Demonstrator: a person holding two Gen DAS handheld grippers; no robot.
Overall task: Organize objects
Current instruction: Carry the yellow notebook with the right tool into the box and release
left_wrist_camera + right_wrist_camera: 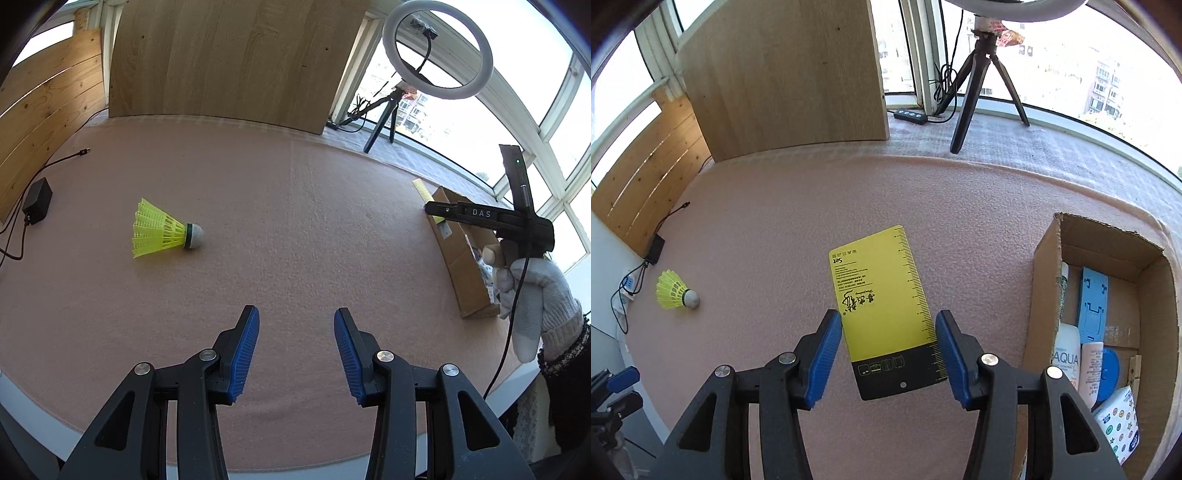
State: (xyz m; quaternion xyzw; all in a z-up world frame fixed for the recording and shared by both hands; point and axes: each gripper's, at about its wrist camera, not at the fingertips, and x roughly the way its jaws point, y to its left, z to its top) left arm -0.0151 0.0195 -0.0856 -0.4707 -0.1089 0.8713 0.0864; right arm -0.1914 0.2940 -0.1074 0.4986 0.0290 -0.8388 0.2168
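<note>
Right gripper [888,354] is clamped across a yellow ruler card [882,295], pads on both long edges, card lifted clear of the pink mat [960,206] and sticking out forward. No earlier look, so only the grip as it stands.

Left gripper [296,347] is partly open with nothing between the pads, hovering over the near-middle of the mat.

Cardboard box [1045,280] sits at the mat's right edge, just beside the right gripper. Already holds a blue plastic stand [1092,306], a white AQUA tube [1067,354], a tissue pack [1117,424] and other small bits.

Yellow shuttlecock [162,230] lies on its side toward the left part of the mat, well apart from the box, untouched.

My read: mid-carry, card headed for the box. Next move needs a swing right over the box opening, card angled to slip in beside the blue stand, then release. After that the shuttlecock is left; the free left gripper is the nearer one.
</note>
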